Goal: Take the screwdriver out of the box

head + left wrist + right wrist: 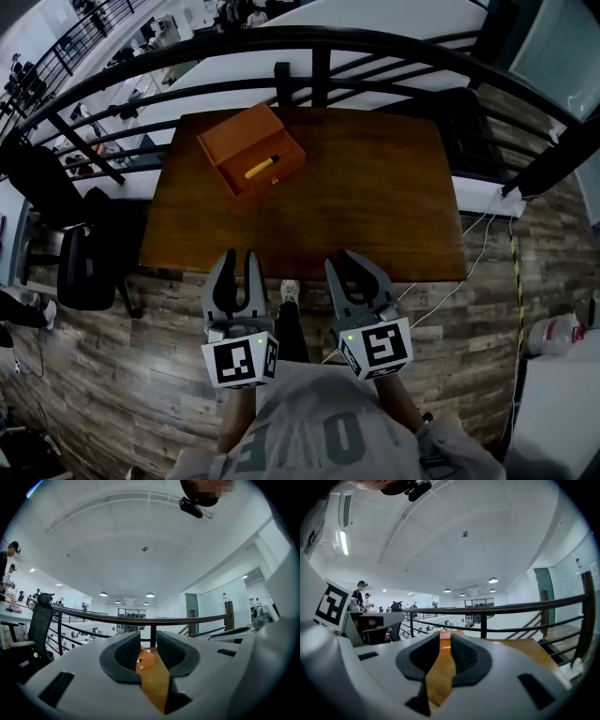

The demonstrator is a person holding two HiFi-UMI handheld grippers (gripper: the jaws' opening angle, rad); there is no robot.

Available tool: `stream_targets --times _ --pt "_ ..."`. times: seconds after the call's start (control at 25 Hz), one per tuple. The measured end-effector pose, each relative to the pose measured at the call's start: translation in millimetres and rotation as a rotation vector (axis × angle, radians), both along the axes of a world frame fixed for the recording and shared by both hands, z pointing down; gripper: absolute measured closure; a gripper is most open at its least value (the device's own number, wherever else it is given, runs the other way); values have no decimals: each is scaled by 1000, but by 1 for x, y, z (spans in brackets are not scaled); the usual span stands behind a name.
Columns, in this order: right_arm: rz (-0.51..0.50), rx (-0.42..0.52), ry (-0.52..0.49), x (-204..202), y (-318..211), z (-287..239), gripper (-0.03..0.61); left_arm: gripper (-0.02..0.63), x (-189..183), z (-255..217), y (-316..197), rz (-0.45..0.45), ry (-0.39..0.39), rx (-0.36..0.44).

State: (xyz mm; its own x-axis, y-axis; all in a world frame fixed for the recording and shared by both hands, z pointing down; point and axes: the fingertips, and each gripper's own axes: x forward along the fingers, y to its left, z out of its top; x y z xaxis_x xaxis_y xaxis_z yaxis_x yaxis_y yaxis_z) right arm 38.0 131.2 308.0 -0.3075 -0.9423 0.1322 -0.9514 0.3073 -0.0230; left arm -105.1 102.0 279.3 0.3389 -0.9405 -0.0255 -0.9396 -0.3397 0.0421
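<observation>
We look steeply down on a brown wooden table [375,206] standing on a plank floor [141,375].

An orange-brown wooden box [246,131] sits on the far-left part of the table, turned at an angle to its edges. It is open, with the lid laid back toward the far-left corner. In its shallow tray lies the screwdriver [263,167], which has a yellow handle and a thin dark shaft and rests slantwise. We see nothing else in the tray.

We hold a pair of tongs in each hand, both low in the head view at the table's near edge. The left gripper [238,255] has its jaws a narrow gap apart, with nothing between them. Through that gap its own view shows the box far ahead. The right gripper [347,262] also has its jaws slightly apart and grips nothing, and only tabletop shows between its pads. Both are well apart from the box.

A broad stretch of bare wood lies between the jaws and the box. A black railing [319,42] runs close behind the table's far edge. A black office chair [84,262] stands just beside the left edge. A white cable [469,248] trails over the floor near the right edge.
</observation>
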Motion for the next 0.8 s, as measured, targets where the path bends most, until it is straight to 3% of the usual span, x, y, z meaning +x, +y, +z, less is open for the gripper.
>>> stream_targets --times 0.24,0.8 --pt "-21 37 25 -2 -74 -24 500 509 4 -28 -74 2 -3 55" --pt "35 16 26 -16 -203 -44 503 509 -5 -39 -212 62 -10 33"
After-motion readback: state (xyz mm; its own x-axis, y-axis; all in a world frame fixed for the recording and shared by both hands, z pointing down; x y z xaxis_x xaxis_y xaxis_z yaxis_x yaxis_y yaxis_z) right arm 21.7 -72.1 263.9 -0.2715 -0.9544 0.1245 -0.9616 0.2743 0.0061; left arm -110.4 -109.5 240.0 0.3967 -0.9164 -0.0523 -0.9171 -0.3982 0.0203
